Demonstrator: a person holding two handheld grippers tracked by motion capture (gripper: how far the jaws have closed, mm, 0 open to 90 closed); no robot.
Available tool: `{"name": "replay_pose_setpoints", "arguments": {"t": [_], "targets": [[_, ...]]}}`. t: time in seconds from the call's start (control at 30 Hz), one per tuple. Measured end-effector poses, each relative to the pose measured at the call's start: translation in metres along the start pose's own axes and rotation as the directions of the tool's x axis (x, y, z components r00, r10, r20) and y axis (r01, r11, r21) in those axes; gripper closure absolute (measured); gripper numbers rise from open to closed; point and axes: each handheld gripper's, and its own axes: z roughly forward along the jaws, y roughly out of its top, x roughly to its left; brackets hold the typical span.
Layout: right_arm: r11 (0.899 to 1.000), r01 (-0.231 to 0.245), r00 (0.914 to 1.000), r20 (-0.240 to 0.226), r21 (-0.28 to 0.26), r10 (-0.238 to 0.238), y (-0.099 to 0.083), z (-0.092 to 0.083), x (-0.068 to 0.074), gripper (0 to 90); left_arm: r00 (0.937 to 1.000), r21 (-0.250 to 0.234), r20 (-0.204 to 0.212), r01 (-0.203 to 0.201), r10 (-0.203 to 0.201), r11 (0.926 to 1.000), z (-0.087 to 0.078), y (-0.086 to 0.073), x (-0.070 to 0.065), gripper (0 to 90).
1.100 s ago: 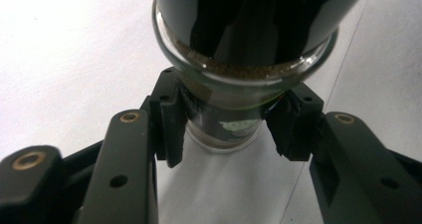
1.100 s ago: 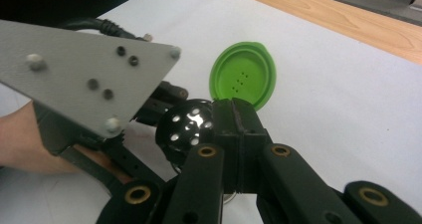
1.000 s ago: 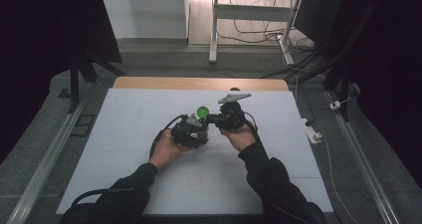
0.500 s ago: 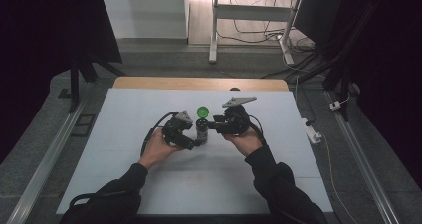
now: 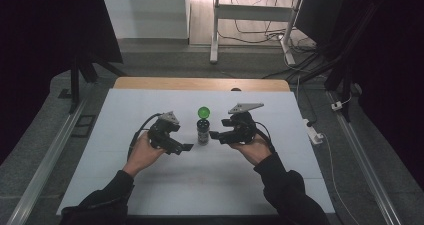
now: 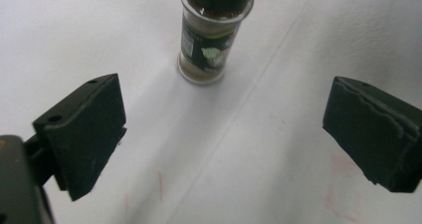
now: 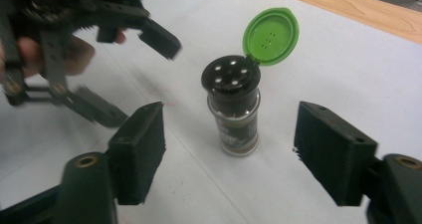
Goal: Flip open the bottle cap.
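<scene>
- left claw (image 5: 187, 147): jaws spread wide with nothing between them, tips aimed toward the spice jar (image 5: 202, 131) from its left, stopping short of it; jaws have just been opening.
- seen along its own jaws, left claw (image 6: 224, 134) frames bare white tabletop (image 6: 278, 174), with the spice jar (image 6: 211, 40) standing ahead of the pads and clear of both.
- right claw (image 5: 214, 134): jaws apart as well, nothing gripped, pointed at the jar from its right with a small gap left; jaws have just been opening too.
- from the right gripper view, right claw (image 7: 229, 157) brackets the spice jar (image 7: 234, 109) loosely, pads off the glass on both sides; left claw (image 7: 134, 74) hangs blurred at upper left, a hand behind it.
- left hand (image 5: 142, 154) wraps the tool body from below, forearm in a dark sleeve rising from the bottom edge, wrist angled inward to the right.
- right hand (image 5: 254, 149) cups its tool from underneath, forearm slanting in from lower right, grey plate (image 5: 245, 107) on top.
- spice jar stands upright near the middle of the tabletop (image 5: 125, 185), between the two claws, dark shaker top with holes exposed.
- green lid (image 7: 271, 35) flipped up on its hinge, standing open above the jar's far side.
- against a second ago: both claws then pressed close together at the jar; now drawn apart to either side, left one farther back, jar free between them.
</scene>
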Motion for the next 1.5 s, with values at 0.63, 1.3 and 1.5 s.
{"name": "replay_pose_setpoints", "arguments": {"t": [0.63, 1.3, 1.5], "targets": [[0.999, 0.017, 0.9997, 0.02, 0.03, -0.017, -0.034, -0.034, 0.008, 1.8, 0.9945, -0.113, -0.018, 0.1, -0.103, 0.9886, -0.07, -0.058, -0.02, 0.0], [0.994, -0.102, 0.9855, 0.133, -0.027, 0.105, -0.103, -0.103, -0.009, 0.0, 0.9679, -0.202, -0.136, 0.181, -0.211, 0.9624, -0.131, -0.13, -0.037, 0.0], [0.991, -0.134, 0.9742, 0.179, -0.029, 0.137, -0.122, -0.116, -0.01, 0.0, 0.9559, -0.198, -0.171, 0.204, -0.239, 0.9587, -0.139, -0.148, -0.043, 0.0]]}}
